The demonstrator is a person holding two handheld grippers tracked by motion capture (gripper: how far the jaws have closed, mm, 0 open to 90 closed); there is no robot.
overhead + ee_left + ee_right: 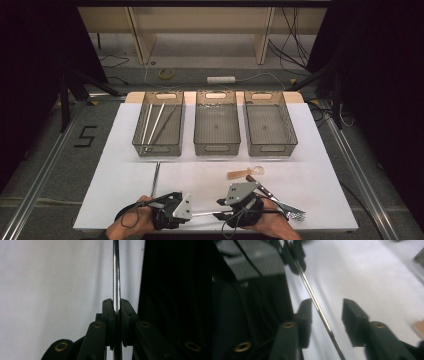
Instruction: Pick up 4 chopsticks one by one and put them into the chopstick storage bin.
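Note:
A thin shiny metal rod (206, 213) spans the short gap between my two grippers near the table's front edge. My left gripper (192, 214) is shut on one end of it. In the left gripper view the pads (110, 310) pinch the rod (116, 270), which runs straight ahead over the white table. My right gripper (220, 212) faces the left one. In the right gripper view its jaws (327, 311) stand apart, with the rod (312, 293) passing between them close to the left pad (304, 312). I cannot tell whether it touches that pad.
Three grey mesh baskets stand in a row at the back: the left one (157, 148) holds several long sticks, the middle (216, 149) and right (272, 149) hold nothing. A second metal rod (156, 177), a wooden spoon (245, 173), a knife (265, 189) and a fork (292, 212) lie on the white board.

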